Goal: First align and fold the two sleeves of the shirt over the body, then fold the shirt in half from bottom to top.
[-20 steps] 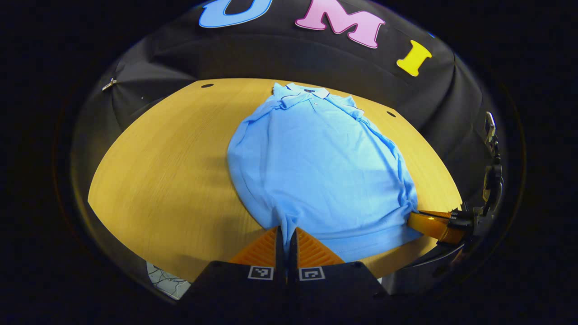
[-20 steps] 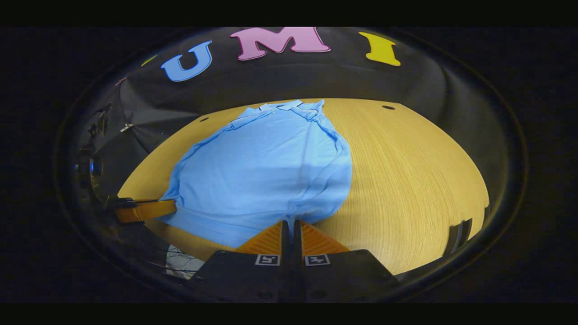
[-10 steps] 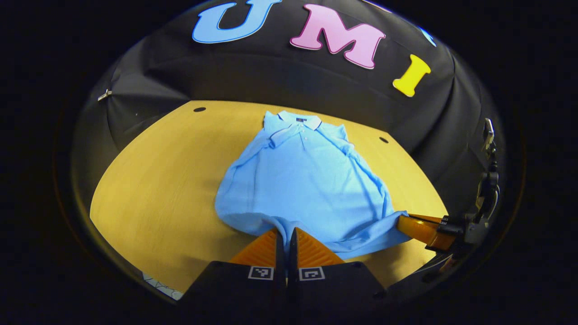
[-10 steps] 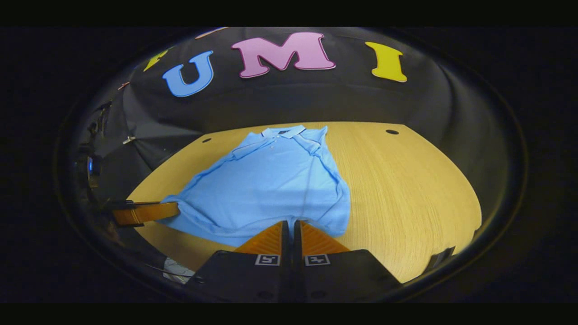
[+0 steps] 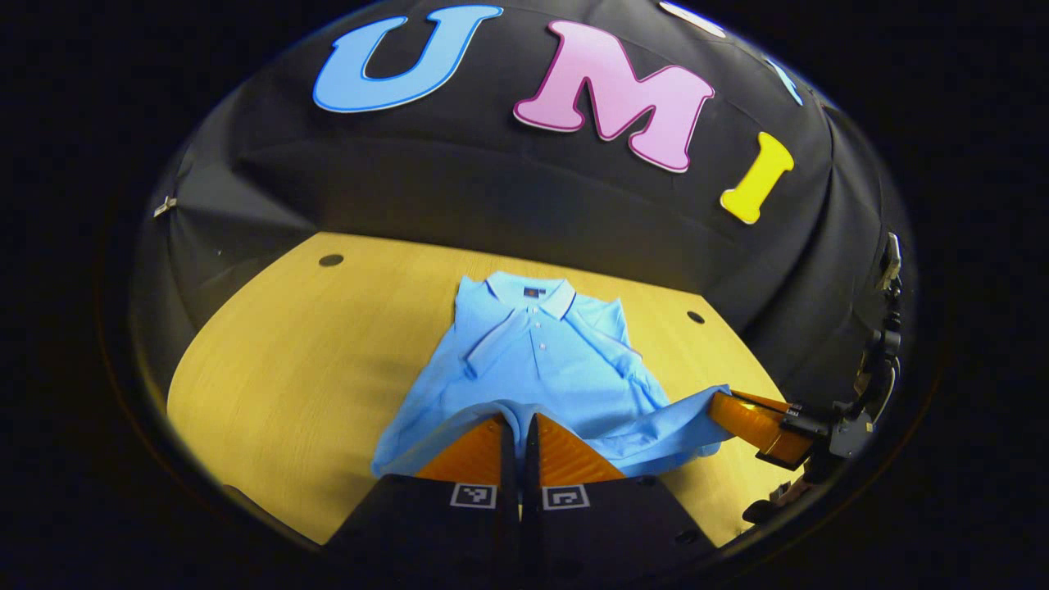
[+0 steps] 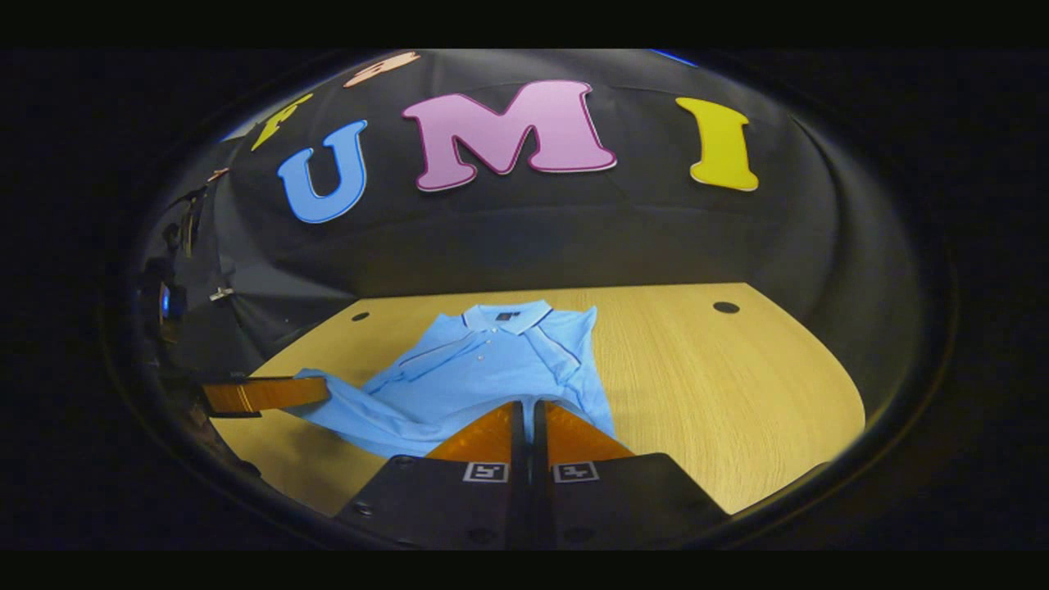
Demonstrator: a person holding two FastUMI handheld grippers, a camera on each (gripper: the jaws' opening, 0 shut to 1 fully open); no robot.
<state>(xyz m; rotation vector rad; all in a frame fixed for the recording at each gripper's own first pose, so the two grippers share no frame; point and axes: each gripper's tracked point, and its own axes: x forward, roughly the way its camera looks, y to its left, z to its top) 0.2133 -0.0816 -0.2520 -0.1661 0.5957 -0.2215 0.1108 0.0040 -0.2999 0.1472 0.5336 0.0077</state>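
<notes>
A light blue polo shirt (image 5: 541, 360) (image 6: 492, 360) lies on the wooden table, collar at the far side, both sleeves folded over the body. My left gripper (image 5: 518, 418) is shut on the shirt's bottom hem at one corner and holds it lifted off the table. My right gripper (image 6: 529, 403) is shut on the hem at the other corner, also raised. The hem hangs stretched between the two. The right gripper (image 5: 725, 410) appears at the right of the left gripper view, and the left gripper (image 6: 315, 392) at the left of the right gripper view.
The wooden table (image 5: 311, 369) (image 6: 713, 385) has small dark holes (image 5: 331, 260) (image 6: 725, 307) near its far corners. The black cloth wall rises close behind the shirt's collar. Bare wood lies on both sides of the shirt.
Both grippers have risen and moved toward the collar with the hem in them. The lower part of the shirt has come off the table and the flat part looks shorter.
</notes>
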